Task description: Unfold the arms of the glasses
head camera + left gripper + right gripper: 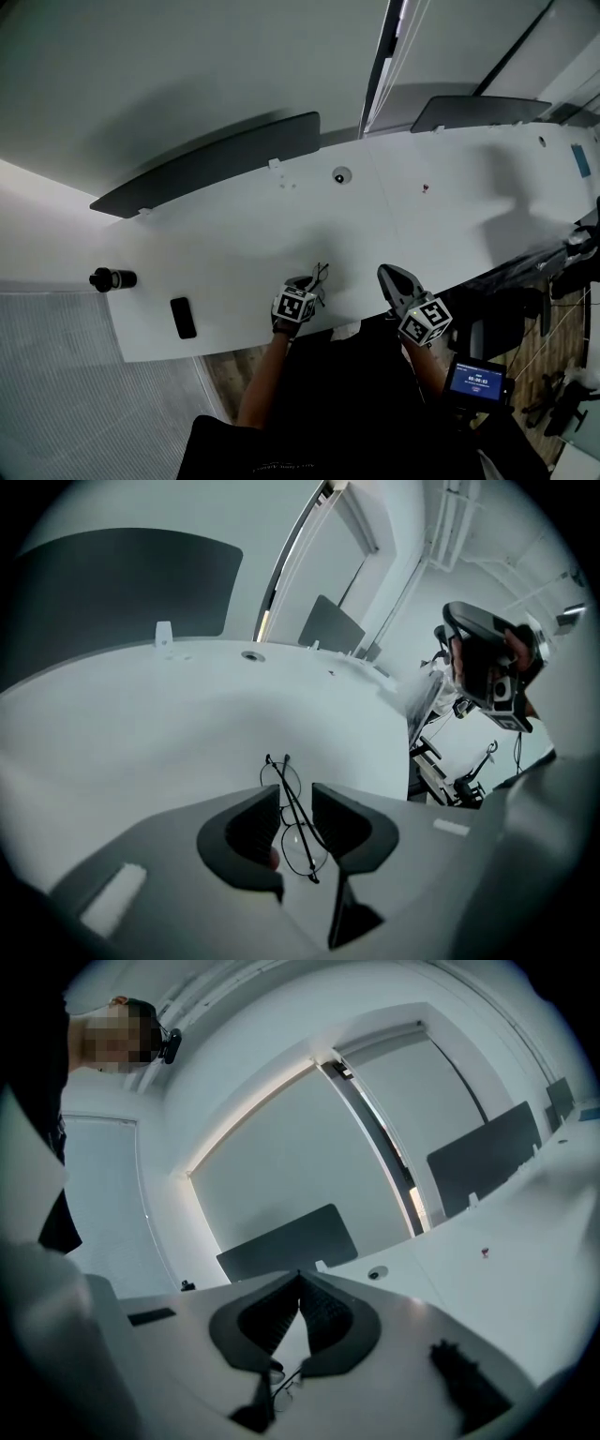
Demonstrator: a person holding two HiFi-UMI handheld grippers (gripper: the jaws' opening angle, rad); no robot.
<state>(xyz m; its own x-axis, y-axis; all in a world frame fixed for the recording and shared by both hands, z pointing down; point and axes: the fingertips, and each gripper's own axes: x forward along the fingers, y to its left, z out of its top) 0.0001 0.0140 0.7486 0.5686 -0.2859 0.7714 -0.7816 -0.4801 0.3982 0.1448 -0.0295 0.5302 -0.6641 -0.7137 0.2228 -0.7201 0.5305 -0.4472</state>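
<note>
The glasses (pixel 292 810) lie folded on the white table (pixel 141 733), close to its near edge and right in front of me. My left gripper (pixel 295 789) is tipped down over them with its jaws apart, one pad on each side of the thin wire frame. I see a gap between each pad and the frame, so nothing is clamped. I can't rule out the left pad brushing the near lens, because that jaw covers part of it.

In the left gripper view the long axis of the glasses runs away from the camera, along the slot between the jaws. One lens lies farther out and the other nearer. The arms lie as dark lines slanting across both lenses.

My right gripper (pixel 300 1279) hangs just to the right, nearly level. Its jaw tips are together and nothing is between them. The right gripper view catches only a sliver of the glasses (pixel 281 1387) low in the picture, under its jaws.

In the head view the glasses (pixel 321 277) are a tiny wire tangle at the tip of the left gripper (pixel 309 281). The right gripper (pixel 387 273) is near them but not touching. From there I can't read which way the frame faces.
</note>
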